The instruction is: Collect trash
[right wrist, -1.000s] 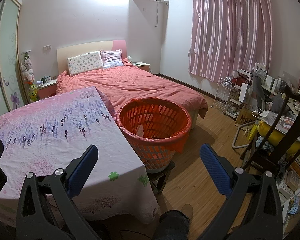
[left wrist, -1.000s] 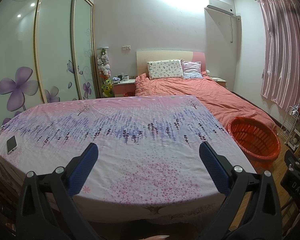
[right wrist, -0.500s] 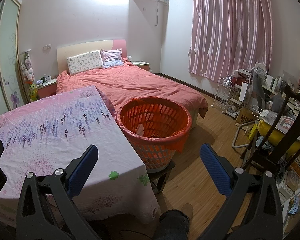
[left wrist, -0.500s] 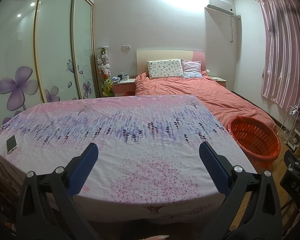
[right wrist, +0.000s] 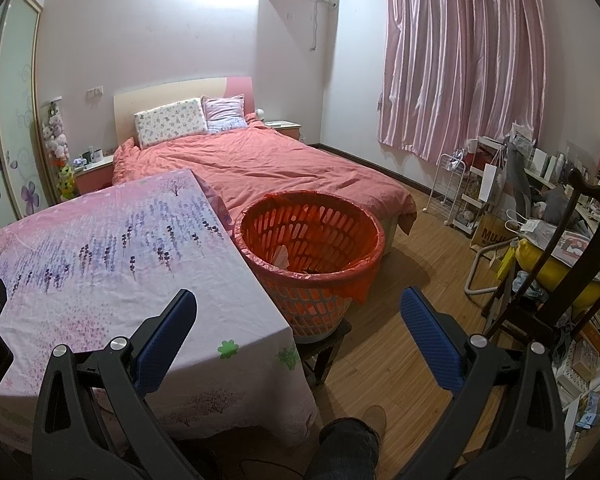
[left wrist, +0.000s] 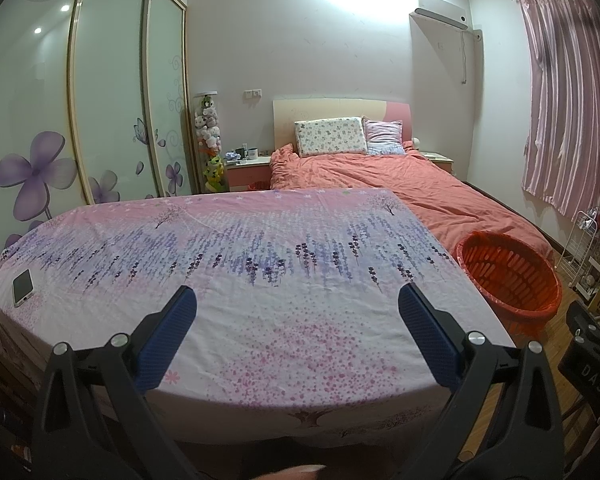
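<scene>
An orange slatted basket (right wrist: 312, 256) lined with a red bag stands on a small dark stool beside the table's right edge; a crumpled white piece of trash (right wrist: 281, 257) and something dark lie inside. The basket (left wrist: 508, 276) also shows at the right of the left wrist view. My left gripper (left wrist: 298, 304) hovers open over the near part of the flowered tablecloth (left wrist: 260, 264), nothing between its blue pads. My right gripper (right wrist: 298, 306) is open too, held over the table's right corner, in front of the basket.
A phone (left wrist: 23, 287) lies at the table's left edge. Behind are a bed with a coral duvet (right wrist: 268, 168), a nightstand (left wrist: 248, 168) and sliding wardrobe doors (left wrist: 112, 100). A dark chair (right wrist: 560, 280), wire rack (right wrist: 452, 188) and cluttered shelves fill the right. A person's leg and shoe (right wrist: 356, 436) are below.
Both views have shifted very slightly, so the grippers drifted a little. Both stay open and empty; nothing on the table or in the basket moved.
</scene>
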A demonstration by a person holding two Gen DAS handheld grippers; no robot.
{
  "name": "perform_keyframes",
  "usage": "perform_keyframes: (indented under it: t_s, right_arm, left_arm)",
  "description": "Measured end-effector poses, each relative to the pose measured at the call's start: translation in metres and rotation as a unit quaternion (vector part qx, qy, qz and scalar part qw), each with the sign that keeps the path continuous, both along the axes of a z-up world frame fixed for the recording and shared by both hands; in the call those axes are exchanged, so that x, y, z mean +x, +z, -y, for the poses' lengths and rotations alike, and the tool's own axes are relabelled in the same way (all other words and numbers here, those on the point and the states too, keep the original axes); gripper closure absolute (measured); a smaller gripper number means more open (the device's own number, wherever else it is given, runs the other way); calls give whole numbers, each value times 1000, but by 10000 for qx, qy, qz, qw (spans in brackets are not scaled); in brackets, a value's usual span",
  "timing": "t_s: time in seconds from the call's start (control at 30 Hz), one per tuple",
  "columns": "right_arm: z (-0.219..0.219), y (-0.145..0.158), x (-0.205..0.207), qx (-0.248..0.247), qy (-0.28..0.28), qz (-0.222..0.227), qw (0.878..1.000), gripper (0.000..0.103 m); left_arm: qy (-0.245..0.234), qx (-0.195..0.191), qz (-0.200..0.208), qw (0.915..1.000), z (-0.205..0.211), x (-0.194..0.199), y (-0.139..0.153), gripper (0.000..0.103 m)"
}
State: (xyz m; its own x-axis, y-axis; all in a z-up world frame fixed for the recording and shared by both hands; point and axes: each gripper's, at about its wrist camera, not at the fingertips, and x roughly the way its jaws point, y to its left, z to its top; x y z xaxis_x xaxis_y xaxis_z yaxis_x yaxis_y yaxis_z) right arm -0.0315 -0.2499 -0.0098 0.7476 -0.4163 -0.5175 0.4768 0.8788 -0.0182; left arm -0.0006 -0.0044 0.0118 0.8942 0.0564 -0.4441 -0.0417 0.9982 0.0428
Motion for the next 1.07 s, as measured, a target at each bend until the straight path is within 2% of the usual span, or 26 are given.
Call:
perform_keyframes:
  t_s: [1.07]
  right_arm:
    - [0,1,1,-4,4,-8,10000,2]
  left_arm:
    - [-7,-33,-66,10000,-2,1,-6,4]
